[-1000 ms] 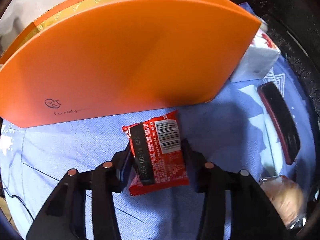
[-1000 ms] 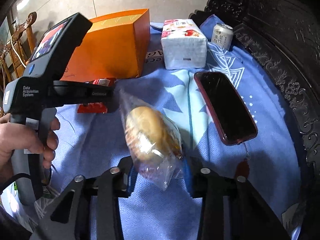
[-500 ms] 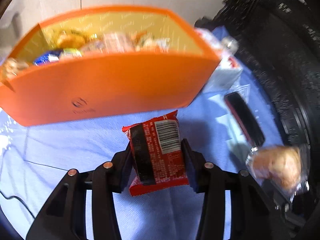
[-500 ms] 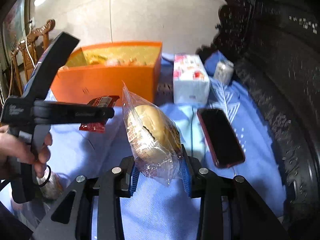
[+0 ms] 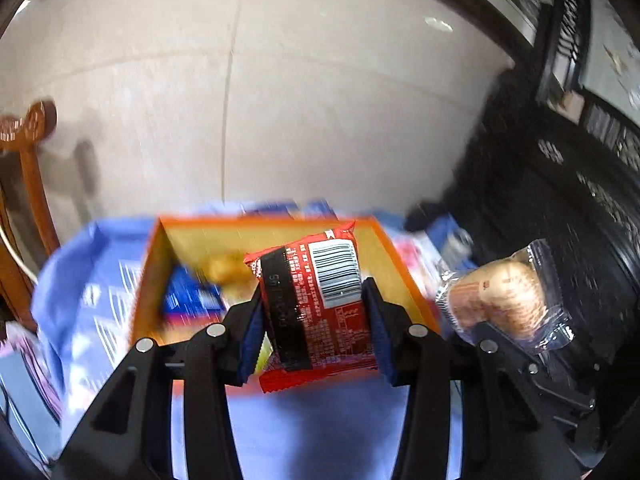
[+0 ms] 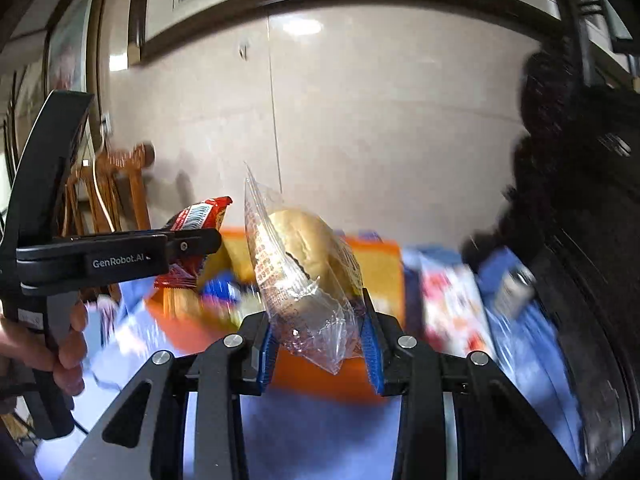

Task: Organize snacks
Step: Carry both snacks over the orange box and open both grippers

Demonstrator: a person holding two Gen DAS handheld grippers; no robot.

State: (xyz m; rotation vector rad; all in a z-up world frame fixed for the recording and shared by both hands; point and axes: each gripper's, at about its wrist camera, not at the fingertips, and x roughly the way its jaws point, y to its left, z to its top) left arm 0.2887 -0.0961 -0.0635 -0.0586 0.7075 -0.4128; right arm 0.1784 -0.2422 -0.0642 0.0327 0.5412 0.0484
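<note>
Left gripper [image 5: 314, 316] clamped on red packet [image 5: 316, 304], held in the air over the open orange box [image 5: 154, 280]. Right gripper [image 6: 318, 338] clamped on bagged bun [image 6: 308, 264], also aloft, just right of the packet. Box sits on blue cloth [image 5: 312, 428], snacks inside, blurred. Hand [image 6: 60, 344] grips left handle.

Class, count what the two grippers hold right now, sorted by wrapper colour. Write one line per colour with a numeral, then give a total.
Red foil wrapper: 1, the red snack packet with a barcode, clamped in the left gripper.
Clear plastic wrapper: 1, the round bun in a clear bag, clamped in the right gripper.
Total: 2 held snacks.
</note>
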